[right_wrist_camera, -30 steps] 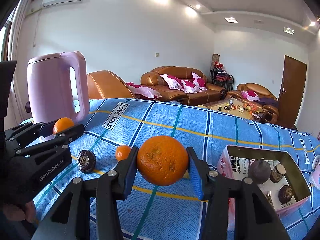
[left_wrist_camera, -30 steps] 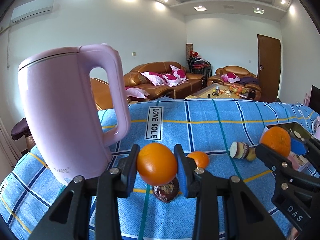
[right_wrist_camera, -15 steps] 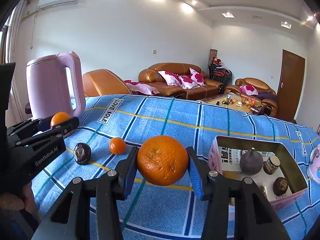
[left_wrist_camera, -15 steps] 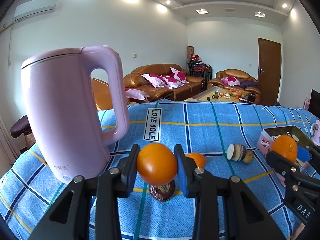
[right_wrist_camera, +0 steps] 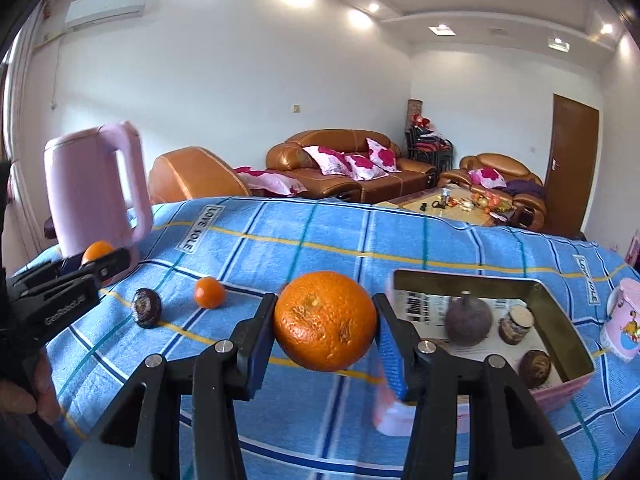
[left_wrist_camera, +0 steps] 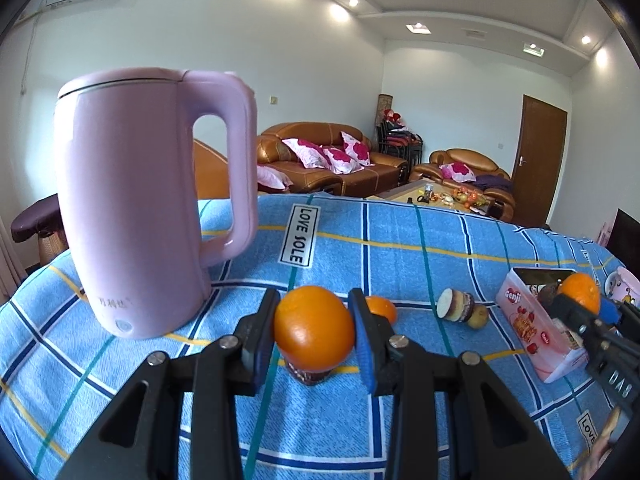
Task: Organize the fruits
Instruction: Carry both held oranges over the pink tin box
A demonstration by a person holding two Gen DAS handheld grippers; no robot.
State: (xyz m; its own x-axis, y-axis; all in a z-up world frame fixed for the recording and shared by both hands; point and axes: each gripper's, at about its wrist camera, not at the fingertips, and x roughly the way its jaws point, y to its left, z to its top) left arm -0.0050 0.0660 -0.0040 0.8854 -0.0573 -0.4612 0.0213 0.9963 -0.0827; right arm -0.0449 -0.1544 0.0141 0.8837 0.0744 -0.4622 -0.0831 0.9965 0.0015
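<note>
Both tools are clamped on an orange each. The right tool (right_wrist_camera: 326, 322) holds its orange (right_wrist_camera: 325, 321) just left of the pink box (right_wrist_camera: 568, 316), which sits to its right with dark fruit already inside. The left tool (left_wrist_camera: 314, 334) with the other orange (left_wrist_camera: 314, 334) is farther off, by the kettle (left_wrist_camera: 132, 216), so the right one probably drops first.

The left claw (left_wrist_camera: 314, 336) is clamped on an orange (left_wrist_camera: 314, 334), held off the surface. The right claw (right_wrist_camera: 325, 320) pinches a larger orange (right_wrist_camera: 325, 321), also raised, appearing at 3 o'clock in the left wrist view.
</note>
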